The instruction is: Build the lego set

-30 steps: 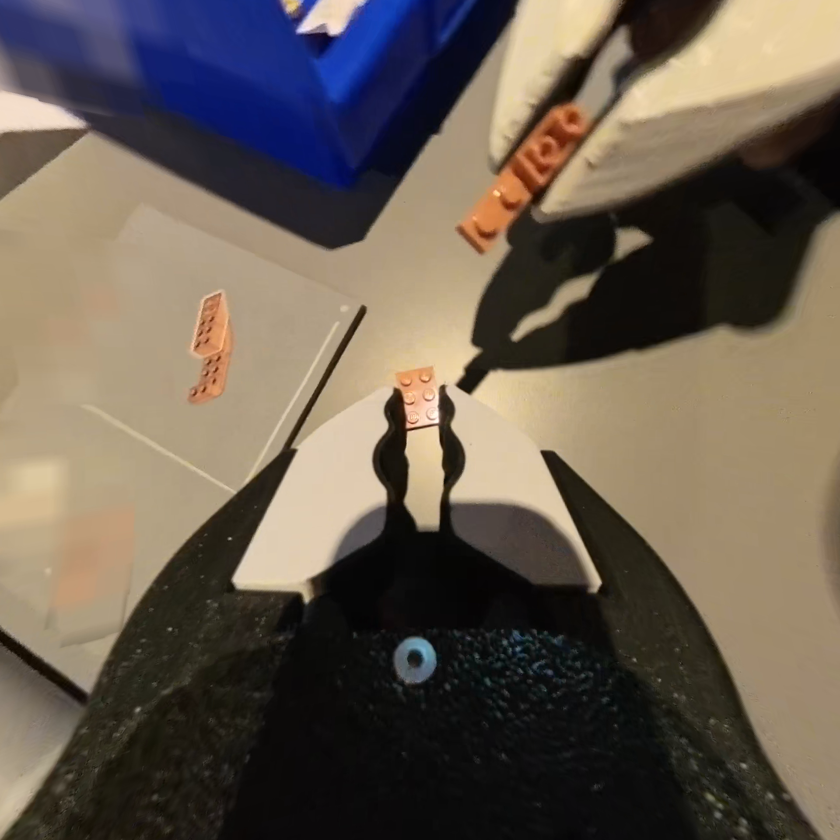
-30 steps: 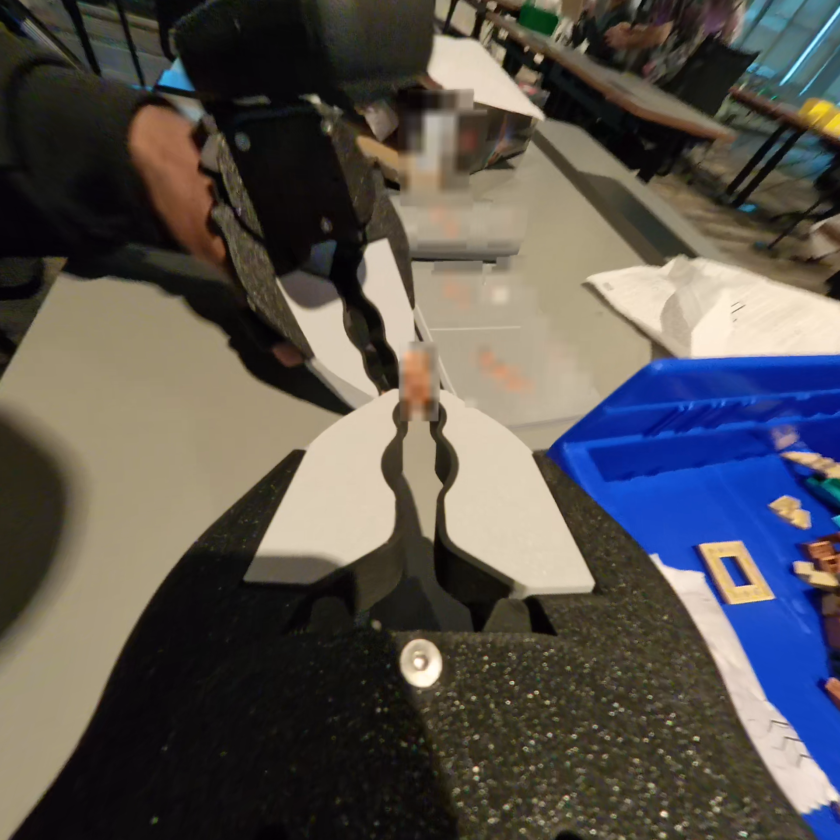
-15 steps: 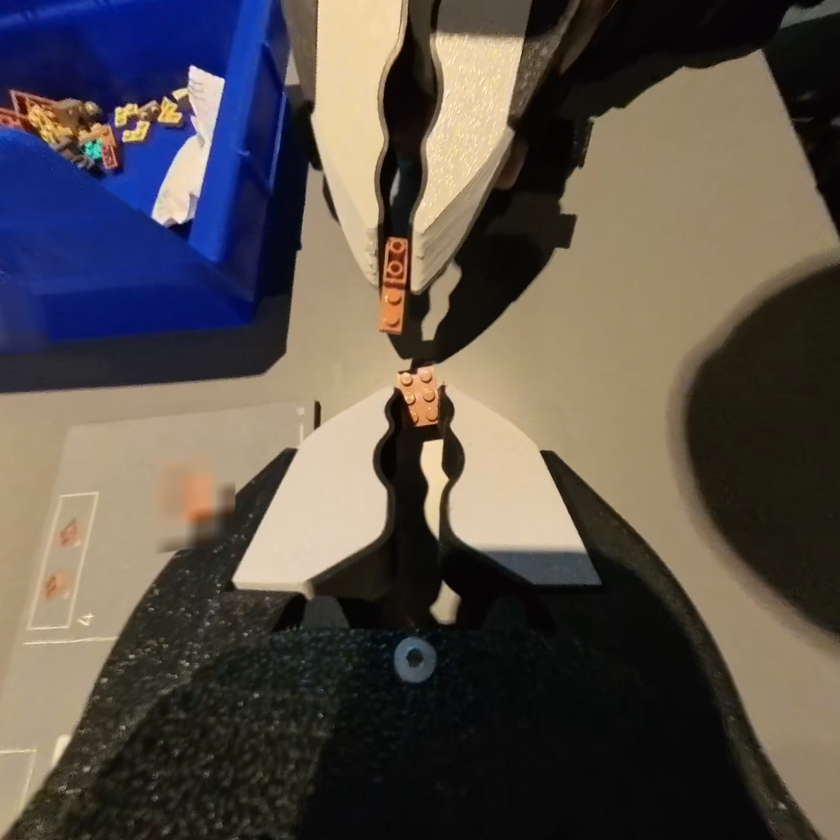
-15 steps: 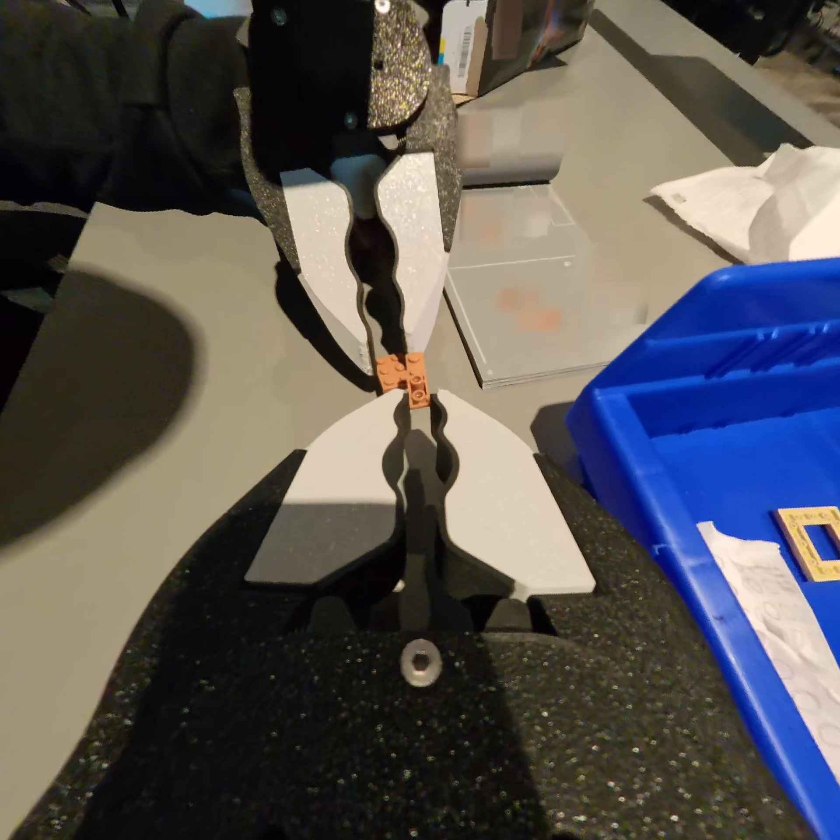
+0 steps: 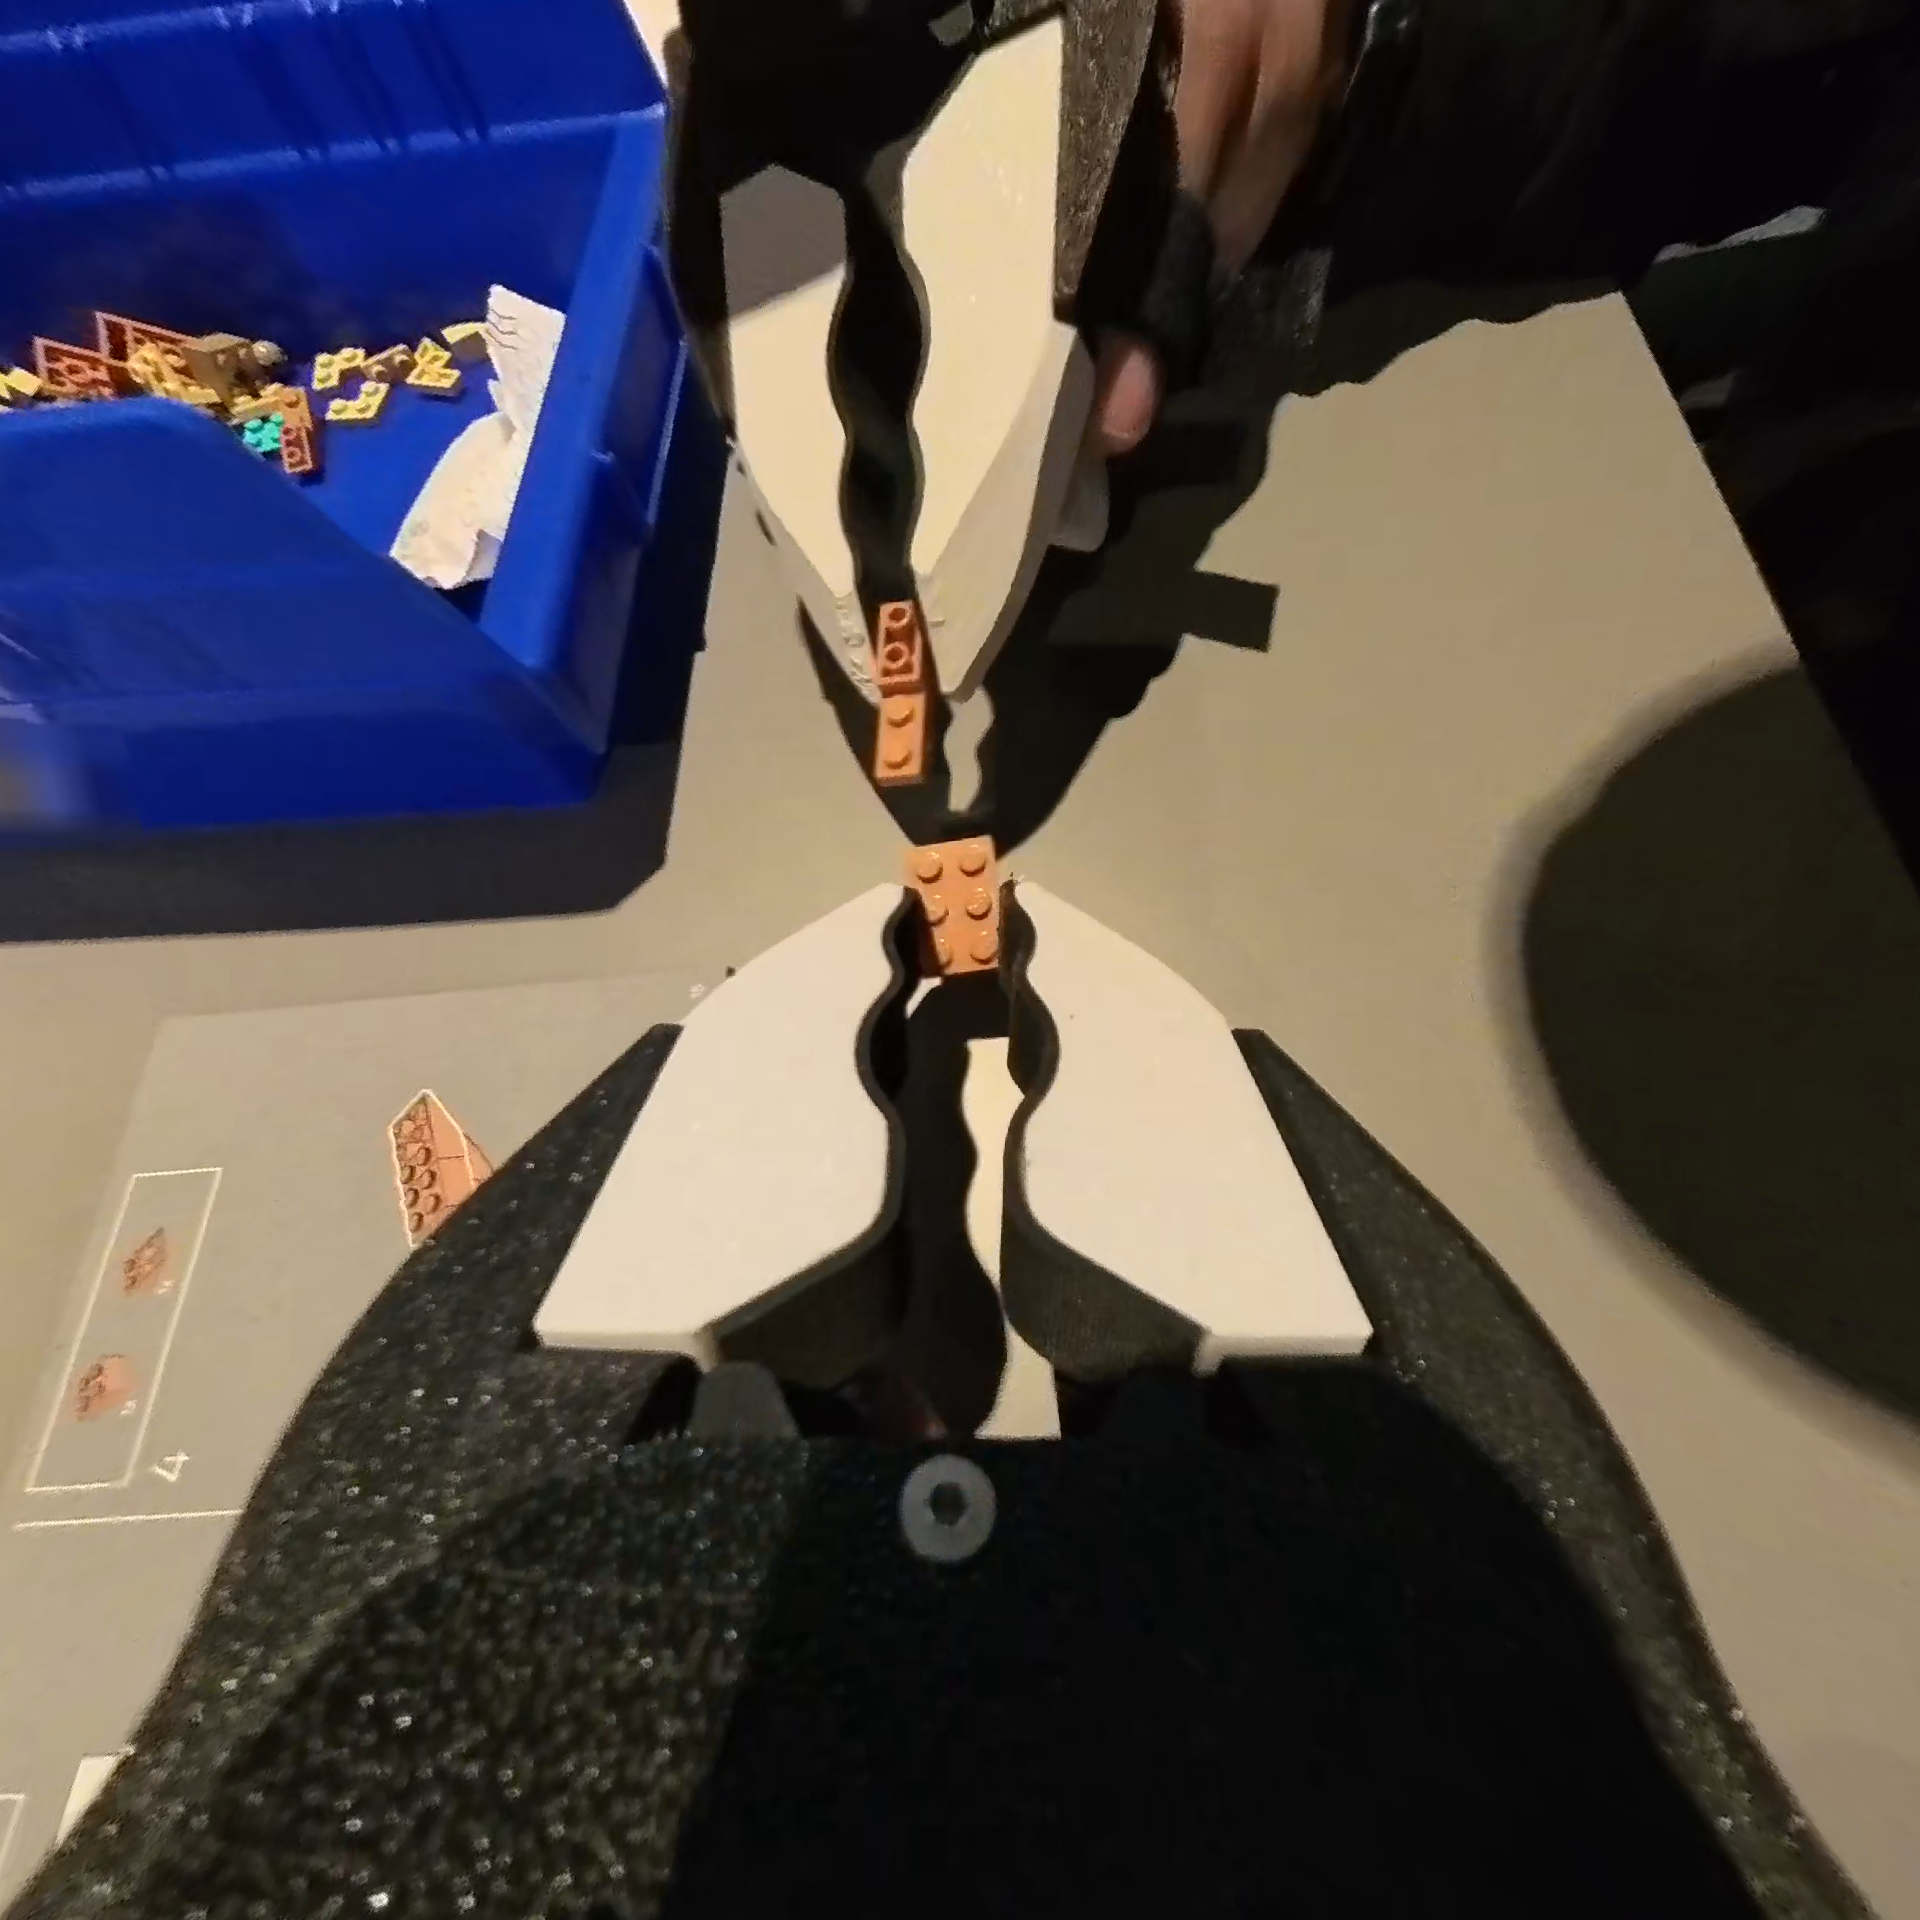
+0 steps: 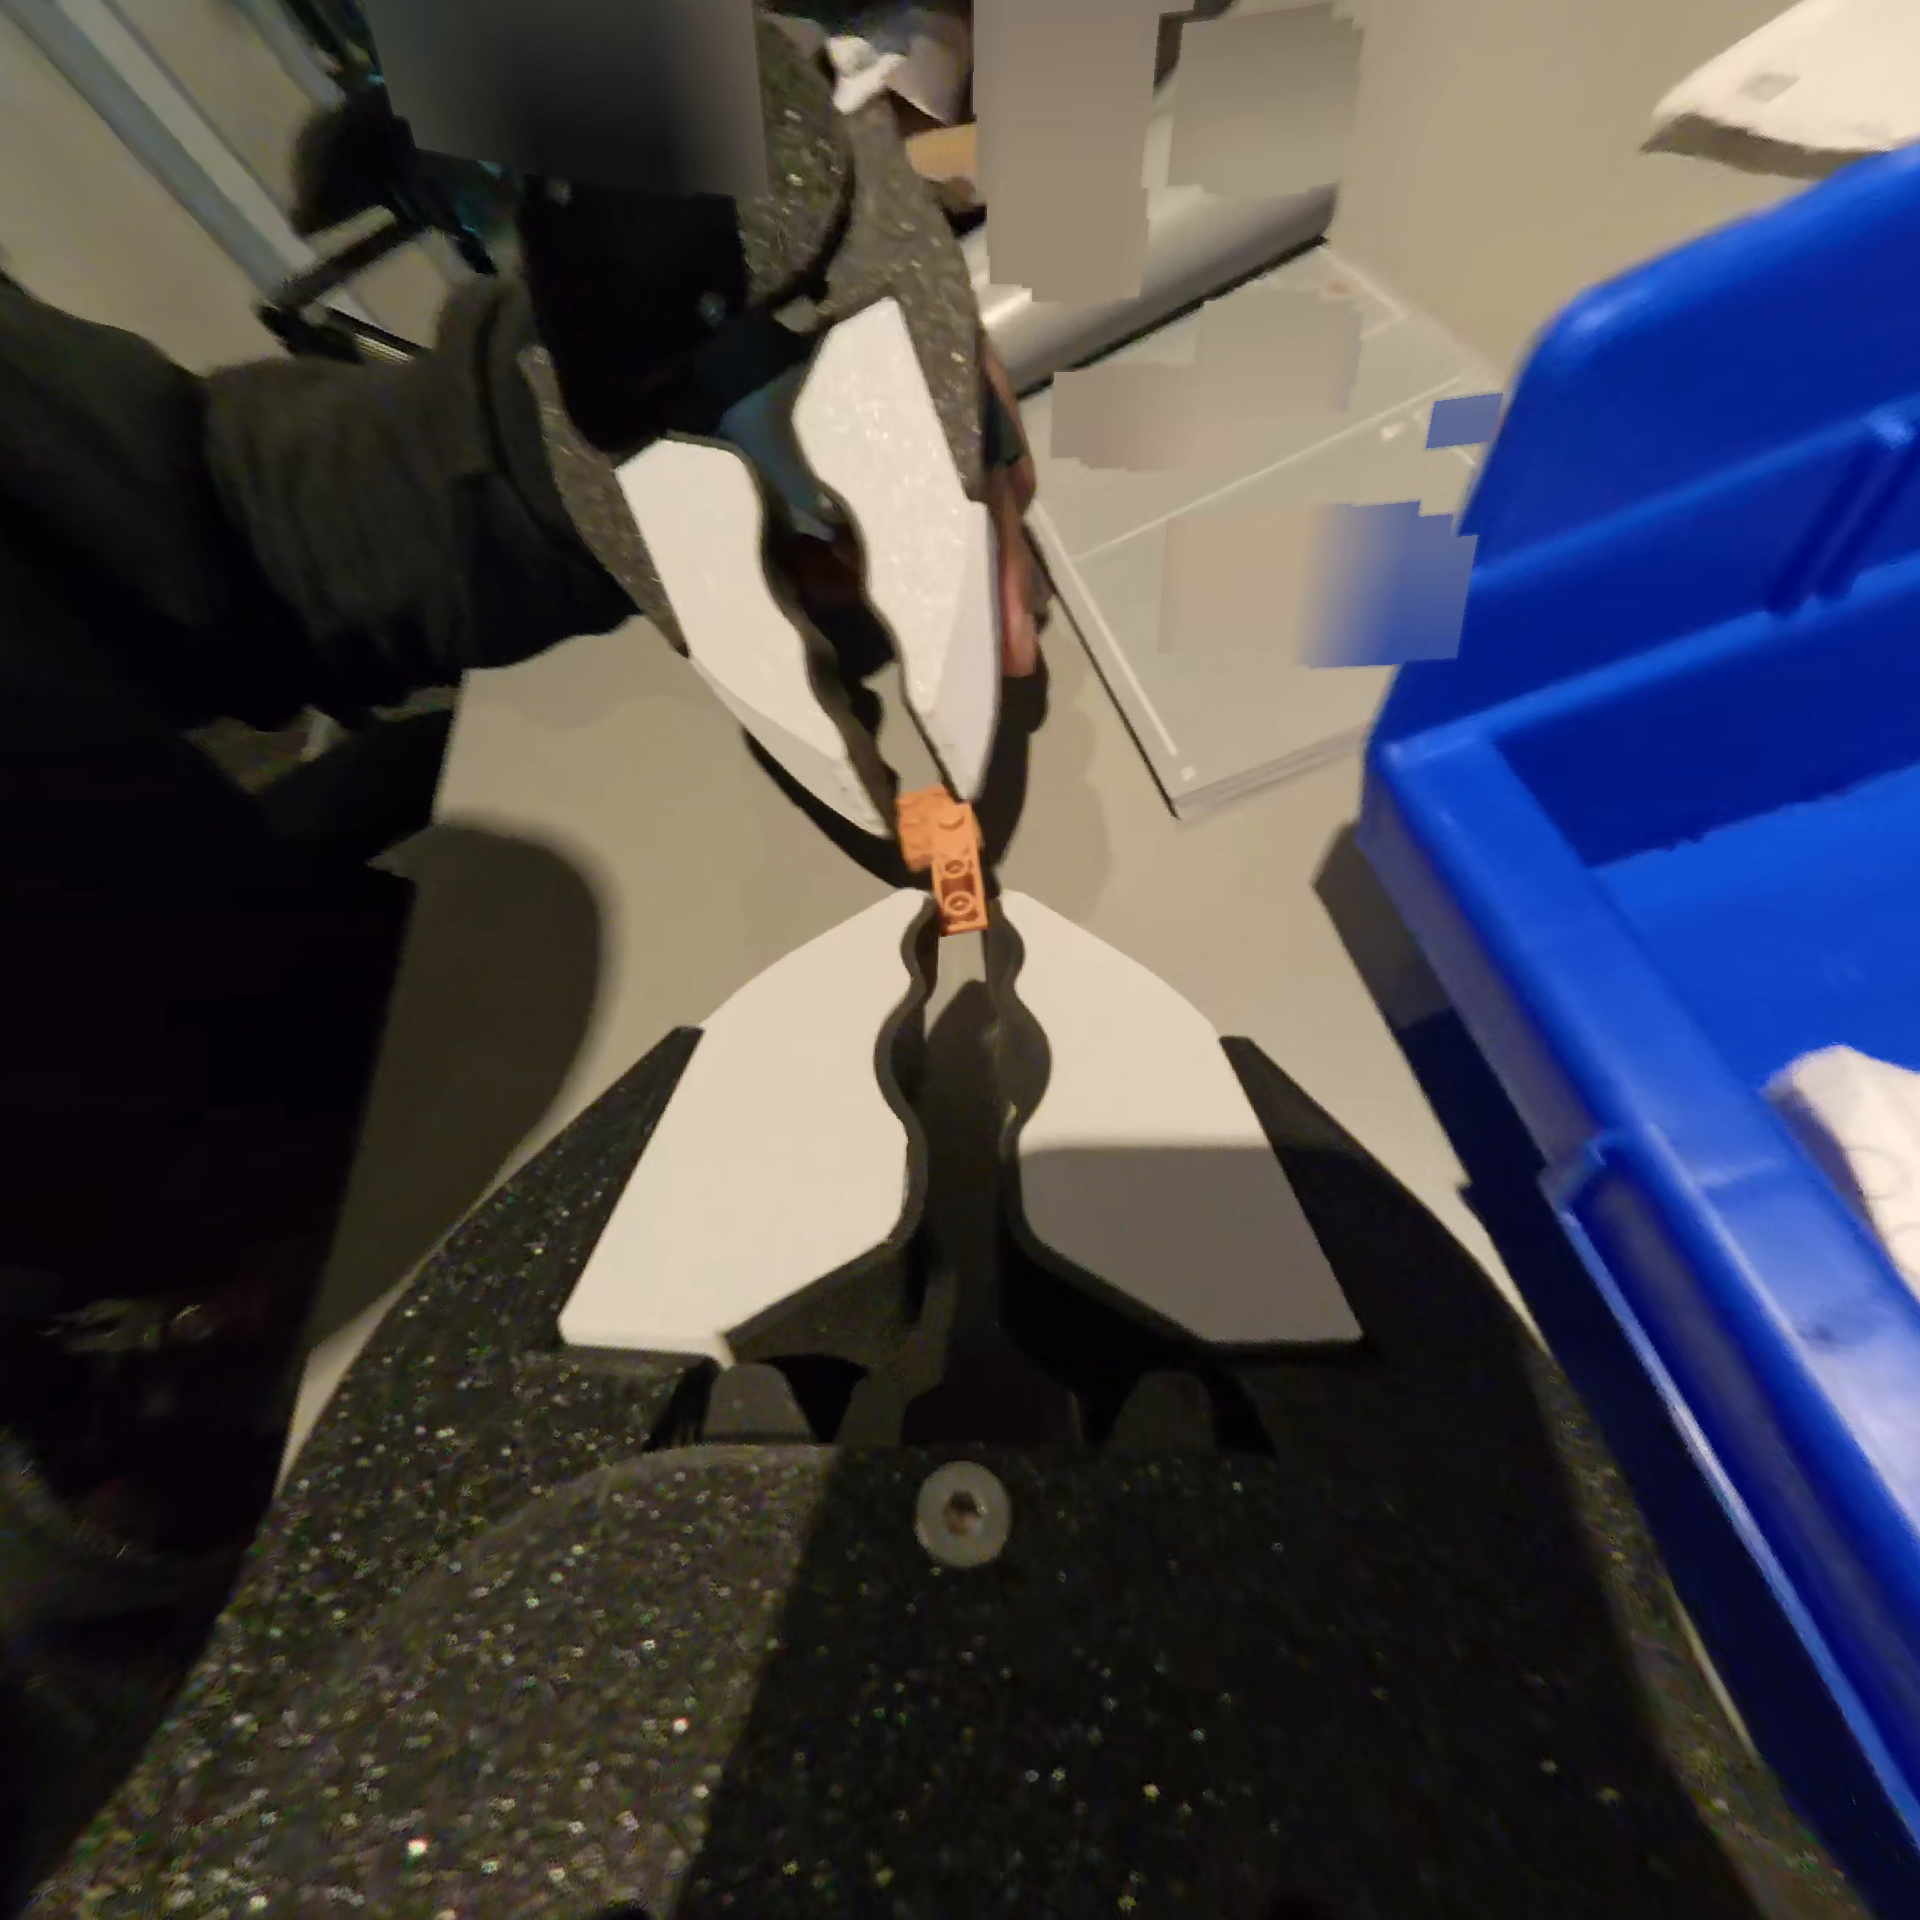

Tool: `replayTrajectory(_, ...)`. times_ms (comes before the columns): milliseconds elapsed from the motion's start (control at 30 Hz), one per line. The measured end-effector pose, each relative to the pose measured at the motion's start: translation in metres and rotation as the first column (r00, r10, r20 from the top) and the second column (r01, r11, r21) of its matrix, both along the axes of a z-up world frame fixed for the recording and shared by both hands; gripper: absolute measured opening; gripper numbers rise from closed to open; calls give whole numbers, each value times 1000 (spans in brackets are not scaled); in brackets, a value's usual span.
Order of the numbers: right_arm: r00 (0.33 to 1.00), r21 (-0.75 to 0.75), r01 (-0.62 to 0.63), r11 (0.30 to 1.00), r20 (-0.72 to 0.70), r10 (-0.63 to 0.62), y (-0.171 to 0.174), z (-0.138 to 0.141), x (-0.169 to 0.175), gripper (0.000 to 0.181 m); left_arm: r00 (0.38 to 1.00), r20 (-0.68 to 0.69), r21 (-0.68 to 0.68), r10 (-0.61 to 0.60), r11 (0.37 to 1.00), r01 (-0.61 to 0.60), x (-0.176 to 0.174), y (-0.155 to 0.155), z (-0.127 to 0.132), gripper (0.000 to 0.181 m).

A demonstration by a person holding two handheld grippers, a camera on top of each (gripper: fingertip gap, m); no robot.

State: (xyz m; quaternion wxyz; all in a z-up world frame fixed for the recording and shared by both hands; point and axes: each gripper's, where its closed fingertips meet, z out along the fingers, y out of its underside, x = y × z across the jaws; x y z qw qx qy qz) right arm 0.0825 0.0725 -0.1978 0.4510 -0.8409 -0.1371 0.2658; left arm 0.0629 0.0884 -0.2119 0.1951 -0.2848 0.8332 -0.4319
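Lego pieces: two orange plates, one in each pair of tongs, held above the desk, tip to tip.
Left tongs [image 5: 961,914]: closed on a two-by-three studded plate [image 5: 958,921], studs up; plate pokes past the tips.
Right tongs [image 6: 961,920]: closed on a narrow plate [image 6: 958,890], long and one stud wide. In the left wrist view this narrow plate [image 5: 900,691] points down toward the wider one, a small gap between them; in the right wrist view the two look overlapped, contact cannot be told.
Desk [image 5: 1351,852]: smooth matte grey, hard-edged shadows of the tongs and one round dark shadow toward its right side.
Blue bin [image 5: 343,582]: glossy moulded plastic, ribbed walls, near the desk's far left part; loose small parts [image 5: 208,384] in tan, brown and teal inside, plus a crumpled white paper [image 5: 478,468].
Instruction booklet [image 5: 260,1174]: flat, pale grey page with printed orange part pictures, at the desk's left edge beside the left tongs.
Tongs build: pale flat fingers [image 5: 769,1153] with wavy inner edges, black speckled foam-like body, one hex screw [image 5: 947,1505].
Hand [image 5: 1226,156]: bare fingers on the right tongs, dark sleeve behind.
Room: dim, blurred; white crumpled paper [image 6: 1787,104] at the far edge.
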Motion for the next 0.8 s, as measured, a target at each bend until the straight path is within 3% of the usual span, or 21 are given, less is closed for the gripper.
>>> replayTrajectory(467,989,-87,-67,994,125,77,7,-20,-15,8,1000,7,41,-13,999,13,-13,6,-4,13)
replayTrajectory(800,988,-68,-82,994,127,91,4,-19,-18,8,1000,0,115,-28,993,28,-15,3,-14,13)
